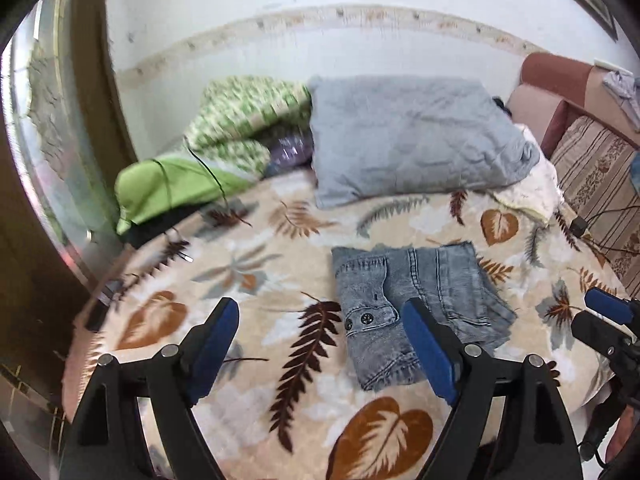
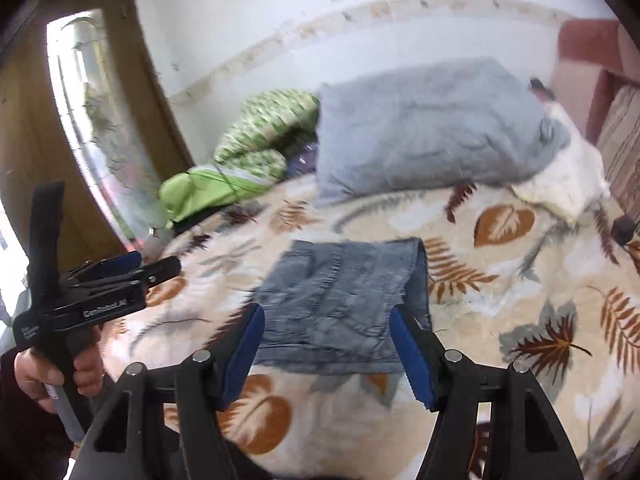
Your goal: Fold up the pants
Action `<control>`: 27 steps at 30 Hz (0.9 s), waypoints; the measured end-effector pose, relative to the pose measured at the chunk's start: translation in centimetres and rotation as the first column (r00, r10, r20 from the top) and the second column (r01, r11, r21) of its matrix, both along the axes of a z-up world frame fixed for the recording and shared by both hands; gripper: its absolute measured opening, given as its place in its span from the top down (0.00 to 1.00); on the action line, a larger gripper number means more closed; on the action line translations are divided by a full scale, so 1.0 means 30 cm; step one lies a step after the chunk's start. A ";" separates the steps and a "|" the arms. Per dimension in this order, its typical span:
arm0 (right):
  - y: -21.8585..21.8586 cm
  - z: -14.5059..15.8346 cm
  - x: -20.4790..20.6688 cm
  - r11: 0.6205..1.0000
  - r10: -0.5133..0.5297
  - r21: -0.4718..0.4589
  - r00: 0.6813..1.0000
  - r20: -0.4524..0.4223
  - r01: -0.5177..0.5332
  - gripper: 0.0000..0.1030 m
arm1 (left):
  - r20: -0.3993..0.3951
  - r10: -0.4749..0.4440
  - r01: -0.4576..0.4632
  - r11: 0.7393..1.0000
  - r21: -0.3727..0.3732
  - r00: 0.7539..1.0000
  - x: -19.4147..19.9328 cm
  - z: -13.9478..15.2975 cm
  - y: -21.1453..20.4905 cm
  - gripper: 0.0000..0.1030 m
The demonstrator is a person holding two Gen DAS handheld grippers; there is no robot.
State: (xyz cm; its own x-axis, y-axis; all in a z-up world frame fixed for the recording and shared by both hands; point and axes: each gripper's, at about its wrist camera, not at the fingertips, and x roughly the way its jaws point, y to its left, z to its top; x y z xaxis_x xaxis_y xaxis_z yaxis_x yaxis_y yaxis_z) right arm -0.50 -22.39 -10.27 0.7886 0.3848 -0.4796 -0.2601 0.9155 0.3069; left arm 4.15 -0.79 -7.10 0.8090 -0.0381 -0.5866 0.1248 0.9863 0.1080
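Note:
The blue denim pants (image 1: 416, 304) lie folded into a compact rectangle on the leaf-patterned blanket (image 1: 256, 280). My left gripper (image 1: 320, 312) is open and empty, held above the blanket just left of the pants. My right gripper (image 2: 326, 318) is open and empty, hovering over the near edge of the pants (image 2: 344, 300). The right gripper also shows at the right edge of the left wrist view (image 1: 608, 312). The left gripper shows at the left of the right wrist view (image 2: 136, 266), held in a hand.
A grey pillow (image 1: 412, 140) and a green patterned quilt (image 1: 224, 148) lie at the far side of the bed against the white wall. A striped sofa (image 1: 600, 168) stands on the right. A door frame (image 1: 60, 160) is on the left. A cable with a plug (image 1: 580, 224) lies near the sofa.

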 end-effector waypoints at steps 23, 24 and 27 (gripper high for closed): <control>0.159 0.125 -0.208 0.983 -0.075 -0.160 0.992 0.097 0.090 0.32 | 0.126 0.103 -0.107 0.994 0.025 0.987 -0.235 0.109 0.085 0.03; 0.162 0.121 -0.204 0.982 -0.080 -0.165 0.992 0.096 0.095 0.32 | 0.124 0.107 -0.110 0.994 0.023 0.986 -0.233 0.106 0.090 0.03; 0.168 0.112 -0.190 0.981 -0.086 -0.169 0.993 0.086 0.099 0.32 | 0.116 0.114 -0.117 0.993 0.021 0.987 -0.224 0.096 0.098 0.03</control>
